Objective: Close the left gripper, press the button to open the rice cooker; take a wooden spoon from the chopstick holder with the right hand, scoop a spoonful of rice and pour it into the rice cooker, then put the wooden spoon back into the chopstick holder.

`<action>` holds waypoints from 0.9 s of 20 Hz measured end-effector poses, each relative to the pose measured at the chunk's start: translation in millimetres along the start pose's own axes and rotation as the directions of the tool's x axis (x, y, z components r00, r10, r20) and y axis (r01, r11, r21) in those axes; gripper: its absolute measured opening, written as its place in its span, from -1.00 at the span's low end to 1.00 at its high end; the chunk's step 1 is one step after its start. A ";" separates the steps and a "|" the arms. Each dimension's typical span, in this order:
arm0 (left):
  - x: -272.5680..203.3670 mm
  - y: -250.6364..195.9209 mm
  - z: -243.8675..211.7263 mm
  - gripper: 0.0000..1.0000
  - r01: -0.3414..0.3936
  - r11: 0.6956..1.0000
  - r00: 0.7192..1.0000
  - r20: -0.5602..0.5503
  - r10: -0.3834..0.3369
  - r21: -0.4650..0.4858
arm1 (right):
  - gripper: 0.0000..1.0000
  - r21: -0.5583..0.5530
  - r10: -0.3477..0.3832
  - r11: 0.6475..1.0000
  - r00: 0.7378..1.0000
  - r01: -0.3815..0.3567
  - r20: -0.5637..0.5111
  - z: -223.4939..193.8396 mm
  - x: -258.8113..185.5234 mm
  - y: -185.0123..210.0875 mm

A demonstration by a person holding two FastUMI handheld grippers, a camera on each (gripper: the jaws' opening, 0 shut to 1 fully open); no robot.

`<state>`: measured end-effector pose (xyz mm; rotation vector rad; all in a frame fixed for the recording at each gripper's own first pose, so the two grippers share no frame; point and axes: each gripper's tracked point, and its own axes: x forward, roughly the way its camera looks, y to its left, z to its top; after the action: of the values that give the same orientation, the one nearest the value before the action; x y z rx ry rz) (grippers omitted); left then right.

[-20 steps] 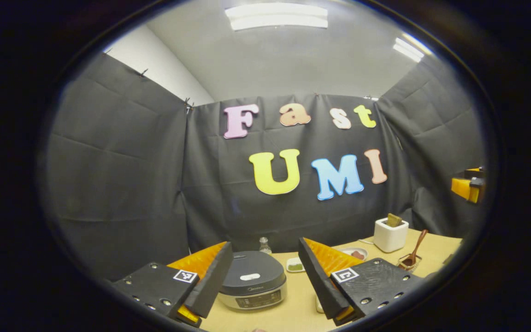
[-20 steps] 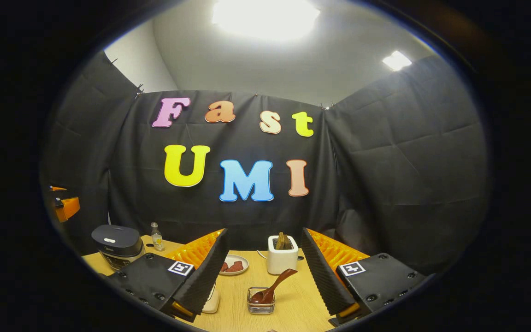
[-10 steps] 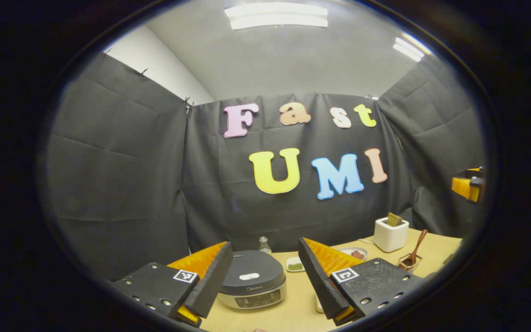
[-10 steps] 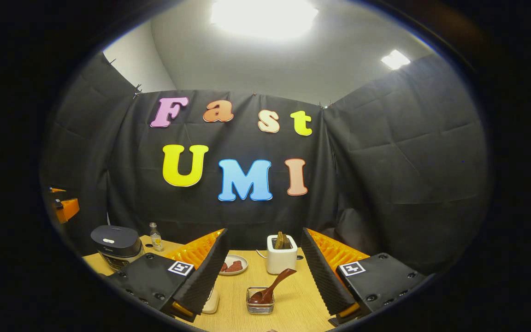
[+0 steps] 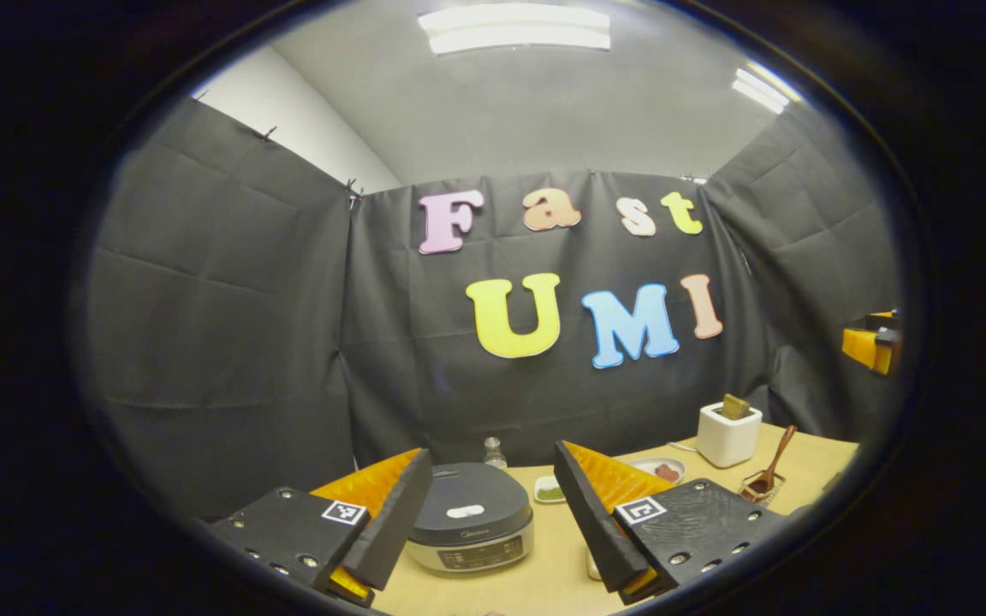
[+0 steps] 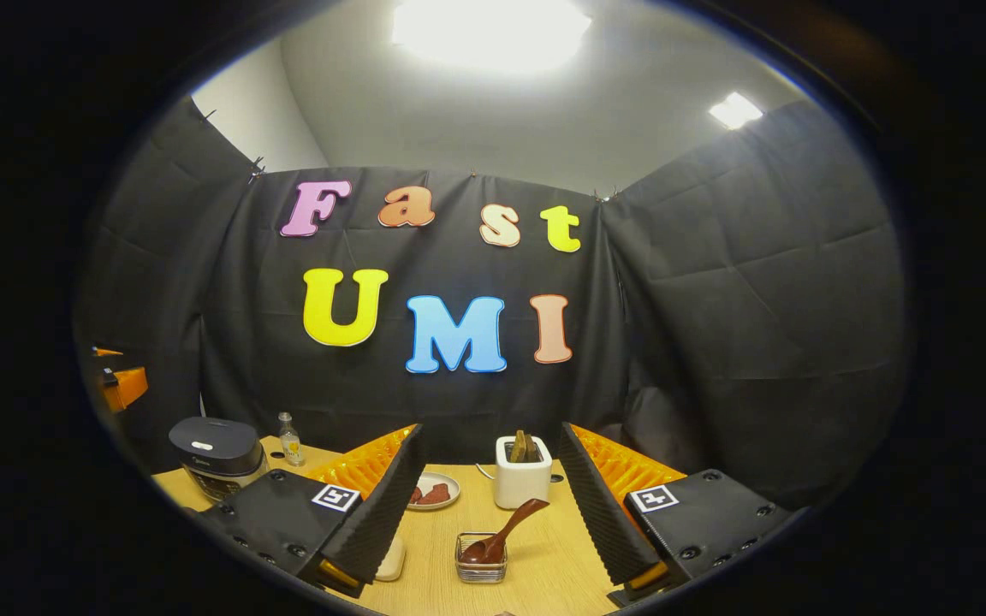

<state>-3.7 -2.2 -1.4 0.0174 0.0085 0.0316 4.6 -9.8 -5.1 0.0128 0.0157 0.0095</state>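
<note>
Left gripper [image 5: 484,522]: fingers apart, empty, raised in front of the rice cooker [image 5: 469,529], whose lid is down.
Right gripper [image 6: 486,513]: apart, empty, facing the wooden spoon [image 6: 503,530].
Spoon: leaning in the chopstick holder [image 6: 480,558]; likely light and stiff, best pinched on its raised handle.
Views: the cooker's button [image 5: 465,512] looks clearest from the left gripper view.

Black creased cloth wall [image 6: 715,299] pinned around a booth on three sides, pale wooden table [image 6: 544,556] below, white room wall [image 5: 305,128] rising behind the cloth, grey ceiling [image 5: 544,111], bright ceiling light panels [image 6: 489,30] overhead
</note>
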 end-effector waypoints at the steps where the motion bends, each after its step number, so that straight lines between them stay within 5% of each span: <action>1: -0.6 -1.1 0.9 0.76 -0.002 1.000 1.000 -0.001 0.002 -0.001 | 0.97 -0.002 0.001 1.000 1.000 -0.001 0.000 -1.1 -0.7 -2.0; 11: -0.6 -20.7 7.5 0.76 -0.054 0.999 0.998 -0.016 0.054 -0.006 | 0.97 0.002 0.061 0.998 0.998 -0.061 -0.001 -9.3 4.0 -29.3; 13: -0.2 -21.1 5.0 0.51 -0.072 0.997 0.997 -0.029 0.071 -0.037 | 0.97 -0.014 0.068 0.998 0.998 -0.068 0.007 -9.3 5.0 -36.6; 15: 0.5 -17.0 7.7 0.51 -0.094 0.994 0.995 -0.030 0.093 -0.051 | 0.97 -0.032 0.077 0.997 0.997 -0.076 0.022 -6.8 6.1 -38.3; 17: 8.5 -2.2 9.2 0.01 -0.118 0.992 0.993 -0.023 0.117 -0.054 | 0.97 -0.046 0.093 0.995 0.995 -0.092 0.024 -7.1 6.5 -35.4; 18: 9.0 -1.1 7.4 0.02 -0.126 0.991 0.992 -0.023 0.125 -0.053 | 0.97 -0.053 0.096 0.994 0.995 -0.094 0.026 -6.8 8.0 -34.3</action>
<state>5.4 -3.2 5.9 -0.0370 0.0264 0.1576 12.8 -43.9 -12.4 -0.0385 -0.0138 0.1051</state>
